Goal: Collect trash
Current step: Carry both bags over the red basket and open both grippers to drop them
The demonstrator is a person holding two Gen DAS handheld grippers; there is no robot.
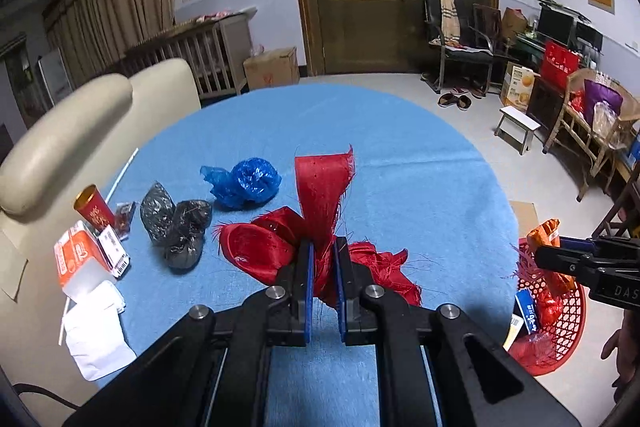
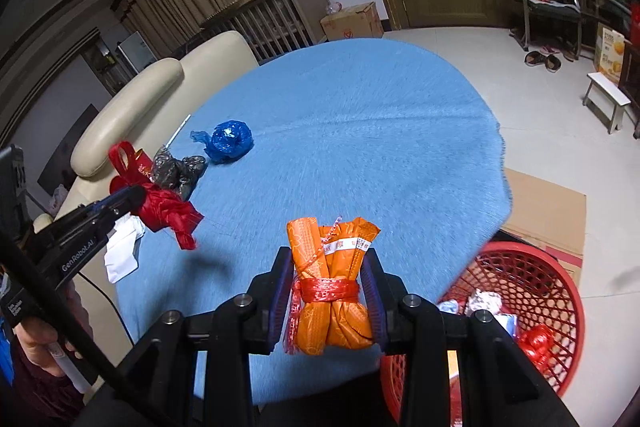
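My left gripper [image 1: 323,259] is shut on a frayed red fabric ribbon [image 1: 324,187] and holds it above the blue tablecloth [image 1: 400,155]; it also shows in the right wrist view [image 2: 160,203]. My right gripper [image 2: 330,275] is shut on an orange wrapper bundle [image 2: 330,291] tied with red string, at the table's right edge beside the red mesh basket [image 2: 532,275]. The basket [image 1: 568,323] sits on the floor and holds several wrappers. A blue plastic bag [image 1: 244,183], a black bag [image 1: 176,223] and a red cup [image 1: 92,207] lie on the table.
An orange-white box [image 1: 76,259], white paper [image 1: 96,339] and small packets lie at the table's left edge by a cream sofa [image 1: 80,131]. Flat cardboard [image 2: 548,211] lies on the floor behind the basket. A white stool [image 1: 518,127] and chairs stand at the right.
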